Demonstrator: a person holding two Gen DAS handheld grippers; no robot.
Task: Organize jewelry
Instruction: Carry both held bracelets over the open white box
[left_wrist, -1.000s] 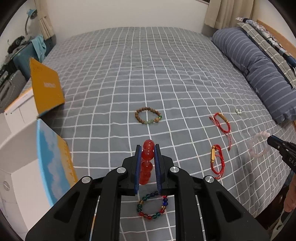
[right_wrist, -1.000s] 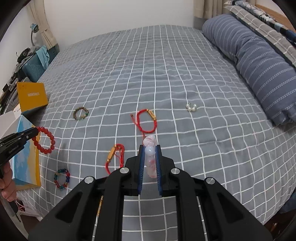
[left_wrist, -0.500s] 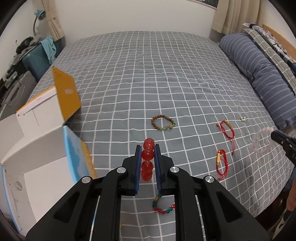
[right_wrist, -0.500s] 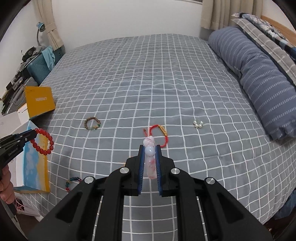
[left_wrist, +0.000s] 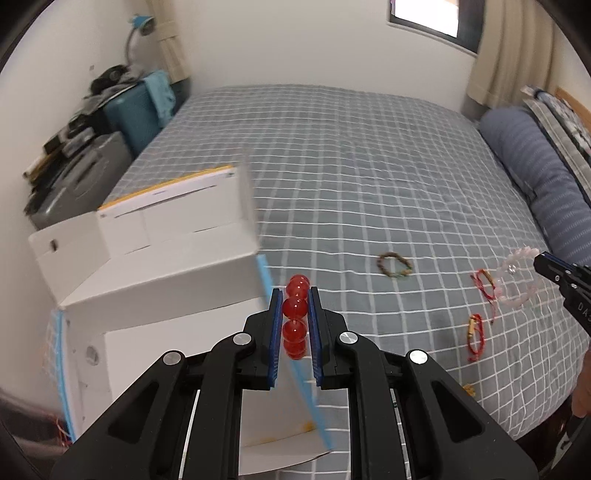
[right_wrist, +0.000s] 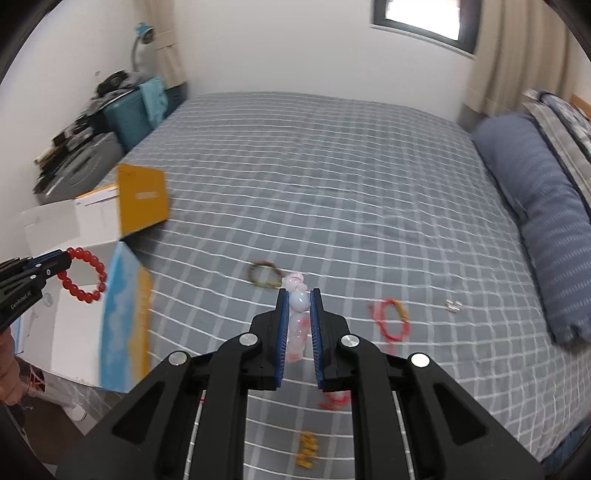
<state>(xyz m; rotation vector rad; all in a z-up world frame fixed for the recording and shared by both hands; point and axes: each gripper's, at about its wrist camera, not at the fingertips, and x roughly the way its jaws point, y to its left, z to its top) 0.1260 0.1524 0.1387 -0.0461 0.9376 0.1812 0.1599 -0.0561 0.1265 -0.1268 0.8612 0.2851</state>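
Note:
My left gripper (left_wrist: 294, 295) is shut on a red bead bracelet (left_wrist: 294, 325) and holds it in the air by the right rim of an open white box (left_wrist: 155, 291); it also shows in the right wrist view (right_wrist: 83, 275). My right gripper (right_wrist: 298, 295) is shut on a pale pink bead bracelet (right_wrist: 297, 325), also seen in the left wrist view (left_wrist: 517, 277), above the bed. On the grey checked bedspread (left_wrist: 351, 177) lie a brown bead bracelet (left_wrist: 394, 264) and two red cord bracelets (left_wrist: 484, 282) (left_wrist: 474, 336).
The box has a blue-edged flap (right_wrist: 123, 314) and a yellow flap (right_wrist: 142, 197). A striped blue pillow (right_wrist: 543, 221) lies at the right. Small clear earrings (right_wrist: 453, 304) and a gold item (right_wrist: 306, 448) lie on the bed. Luggage and clutter (left_wrist: 85, 155) stand left of the bed.
Both grippers have swung left and tilted up, each still holding its bracelet. The left one now sits at the box's edge. The multicolour bead bracelet has dropped out of view.

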